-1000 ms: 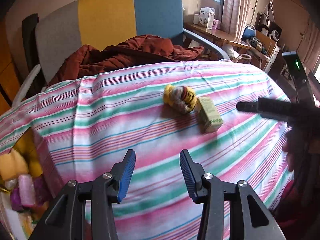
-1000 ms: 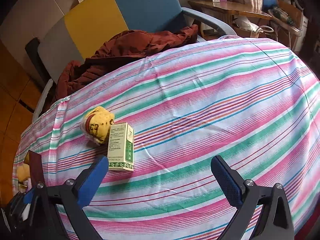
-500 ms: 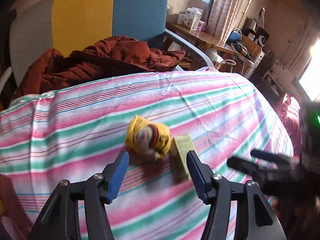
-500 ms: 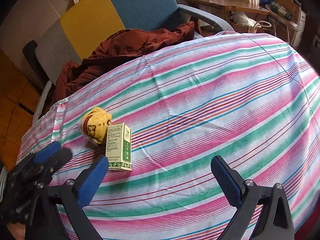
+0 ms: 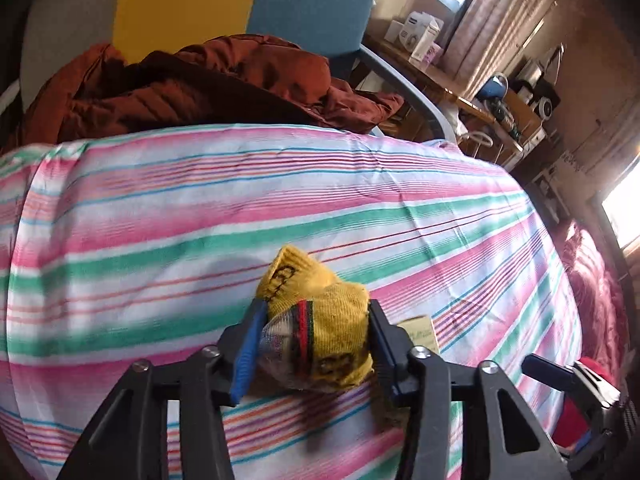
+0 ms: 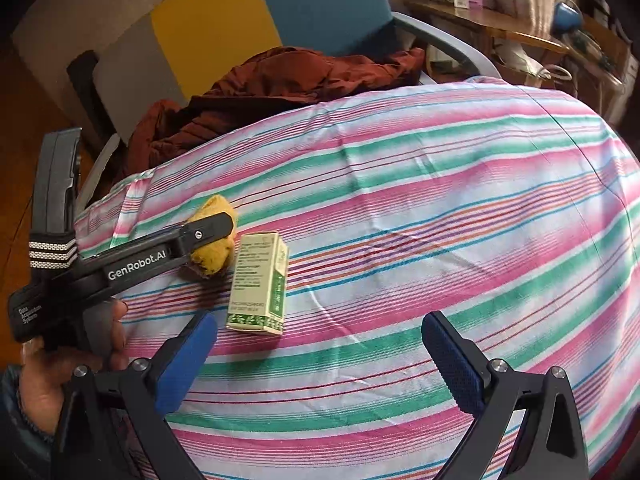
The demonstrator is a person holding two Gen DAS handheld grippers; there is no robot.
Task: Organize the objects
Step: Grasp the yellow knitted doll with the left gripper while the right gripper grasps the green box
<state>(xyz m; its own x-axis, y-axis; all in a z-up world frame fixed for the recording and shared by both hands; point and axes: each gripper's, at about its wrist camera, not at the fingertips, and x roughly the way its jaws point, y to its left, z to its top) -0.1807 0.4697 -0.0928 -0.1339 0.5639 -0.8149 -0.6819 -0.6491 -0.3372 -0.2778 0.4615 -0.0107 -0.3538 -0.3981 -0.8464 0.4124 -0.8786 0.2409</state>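
A rolled yellow sock (image 5: 320,320) with a red and dark band lies on the striped cloth (image 5: 200,208). My left gripper (image 5: 312,344) is shut on the yellow sock, its blue pads pressed against both sides. In the right wrist view the sock (image 6: 214,252) shows partly behind the left gripper's finger. A small green and cream box (image 6: 260,280) lies just right of the sock; only its corner (image 5: 418,330) shows in the left wrist view. My right gripper (image 6: 320,348) is open and empty, above the cloth in front of the box.
A rust-red jacket (image 5: 208,84) lies on a grey, yellow and blue chair (image 5: 248,0) behind the cloth-covered surface. A cluttered wooden desk (image 5: 472,96) stands at the back right. The cloth's right edge (image 6: 616,152) drops off.
My left gripper moved forward to the yellow sock and closed on it. My right gripper stayed open and shifted only slightly. The box has not moved.
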